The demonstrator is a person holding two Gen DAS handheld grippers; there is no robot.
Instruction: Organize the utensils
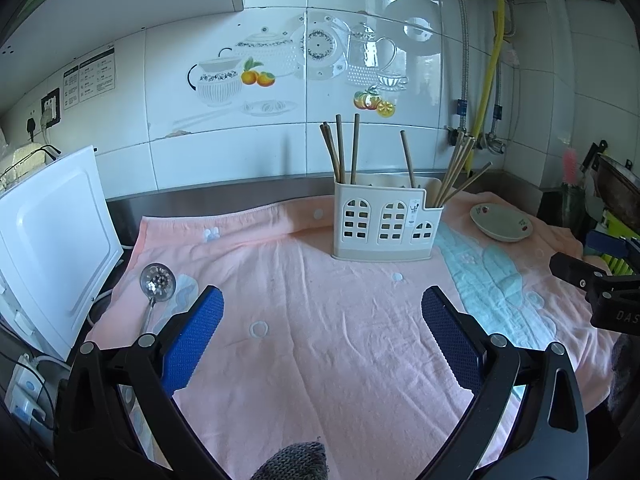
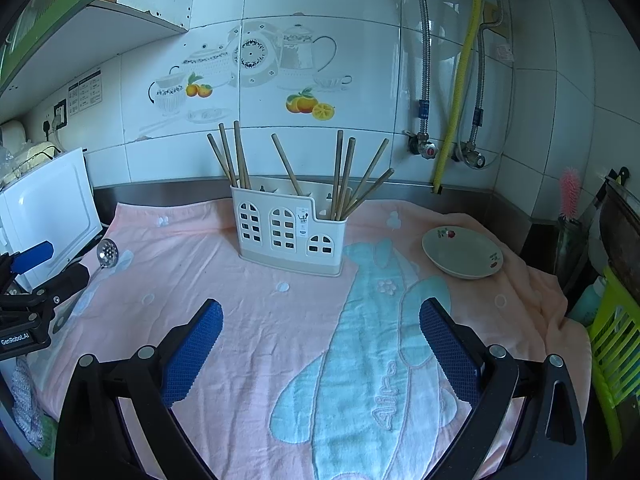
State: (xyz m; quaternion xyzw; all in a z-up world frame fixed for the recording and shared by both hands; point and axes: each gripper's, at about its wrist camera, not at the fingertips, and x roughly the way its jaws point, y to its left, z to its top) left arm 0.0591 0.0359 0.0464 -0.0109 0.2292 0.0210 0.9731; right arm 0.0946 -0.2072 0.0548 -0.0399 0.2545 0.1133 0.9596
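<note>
A white plastic utensil holder (image 1: pixel 386 226) (image 2: pixel 290 232) stands upright on the pink towel (image 1: pixel 320 360) (image 2: pixel 248 340), with several wooden chopsticks (image 1: pixel 344 150) (image 2: pixel 344 176) in it. A metal slotted spoon (image 1: pixel 157 284) (image 2: pixel 107 254) lies flat at the towel's left edge. My left gripper (image 1: pixel 322 300) is open and empty, just right of the spoon and well short of the holder. My right gripper (image 2: pixel 320 312) is open and empty, above the towel's blue pattern, in front of the holder. Each gripper shows at the edge of the other's view.
A small ceramic dish (image 1: pixel 501 224) (image 2: pixel 462 252) sits on the towel at the right of the holder. A white appliance (image 1: pixel 52 256) (image 2: pixel 44 208) stands at the left. A green rack (image 2: pixel 616 344) and dark cookware (image 2: pixel 620 232) stand at the right. Tiled wall behind.
</note>
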